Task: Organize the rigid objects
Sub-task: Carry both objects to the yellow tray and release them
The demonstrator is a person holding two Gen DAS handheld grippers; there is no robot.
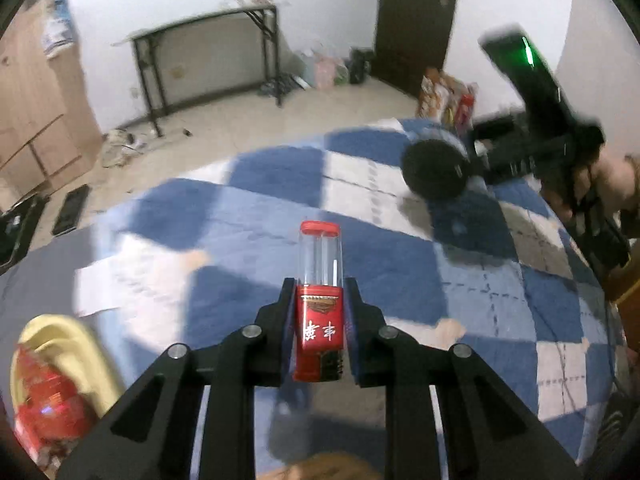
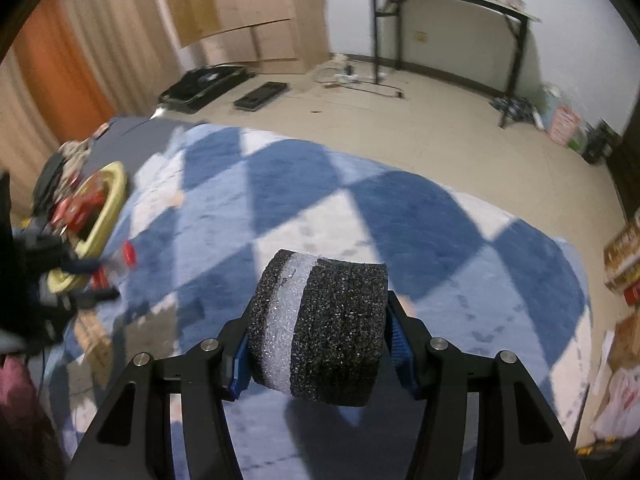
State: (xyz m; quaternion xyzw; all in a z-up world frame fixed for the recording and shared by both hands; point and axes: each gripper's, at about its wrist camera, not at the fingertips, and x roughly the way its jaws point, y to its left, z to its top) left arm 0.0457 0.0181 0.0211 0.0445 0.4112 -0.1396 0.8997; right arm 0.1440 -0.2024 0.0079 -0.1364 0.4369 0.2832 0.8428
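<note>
Now your left gripper (image 1: 319, 300) clamps the lighter (image 1: 320, 300) and your right gripper (image 2: 318, 332) grips the foam roll (image 2: 318, 328); carry both to the yellow basket (image 2: 108, 200).

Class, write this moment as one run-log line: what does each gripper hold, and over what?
left gripper: shut on red lighter | right gripper: shut on foam roll | both over checked blanket | yellow basket: at blanket's edge

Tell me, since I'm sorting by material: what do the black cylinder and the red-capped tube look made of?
Black cylinder: probably foam, with a matte, speckled, grainy surface and a white spongy band. Red-capped tube: apparently clear hard plastic in its upper part, see-through and glossy, with a shiny red printed lower part whose material is unclear.
</note>
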